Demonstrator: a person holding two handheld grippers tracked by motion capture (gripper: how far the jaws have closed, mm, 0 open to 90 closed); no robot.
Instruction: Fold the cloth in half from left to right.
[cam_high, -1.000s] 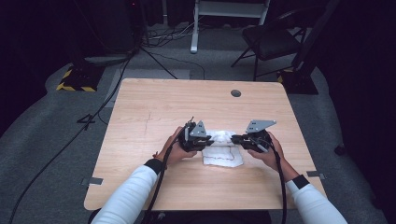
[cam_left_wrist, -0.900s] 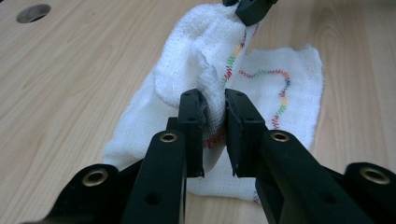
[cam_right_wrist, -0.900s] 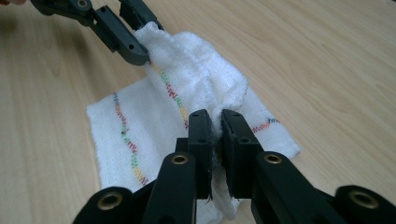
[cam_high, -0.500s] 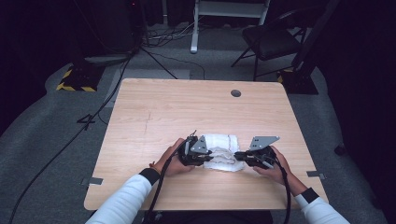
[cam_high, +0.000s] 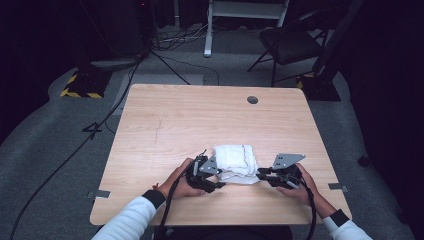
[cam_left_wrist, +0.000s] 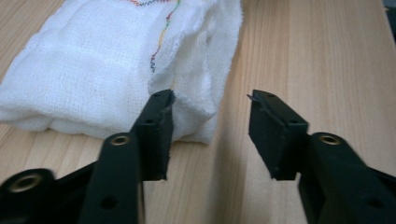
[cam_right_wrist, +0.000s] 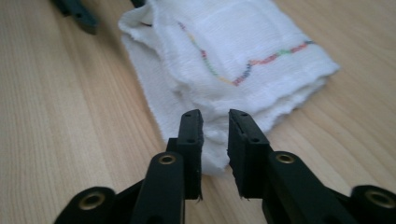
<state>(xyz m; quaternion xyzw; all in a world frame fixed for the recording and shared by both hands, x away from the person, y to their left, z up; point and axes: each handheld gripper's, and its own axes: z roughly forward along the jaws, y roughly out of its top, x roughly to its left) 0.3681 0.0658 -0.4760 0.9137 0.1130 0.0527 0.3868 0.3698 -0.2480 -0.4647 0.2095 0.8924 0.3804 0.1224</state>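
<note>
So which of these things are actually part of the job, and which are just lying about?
Part of the job:
- folded white cloth
- left tongs, jaws just opened, off the cloth
- right tongs, jaws just parted
- wooden table

Lying about:
- black chair
- floor cables
- yellow-black striped base

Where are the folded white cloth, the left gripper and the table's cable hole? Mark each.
folded white cloth (cam_high: 235, 159), high view, top layer
left gripper (cam_left_wrist: 210, 128), left gripper view, gap between jaw tips
cable hole (cam_high: 252, 100), high view, its centre
</note>
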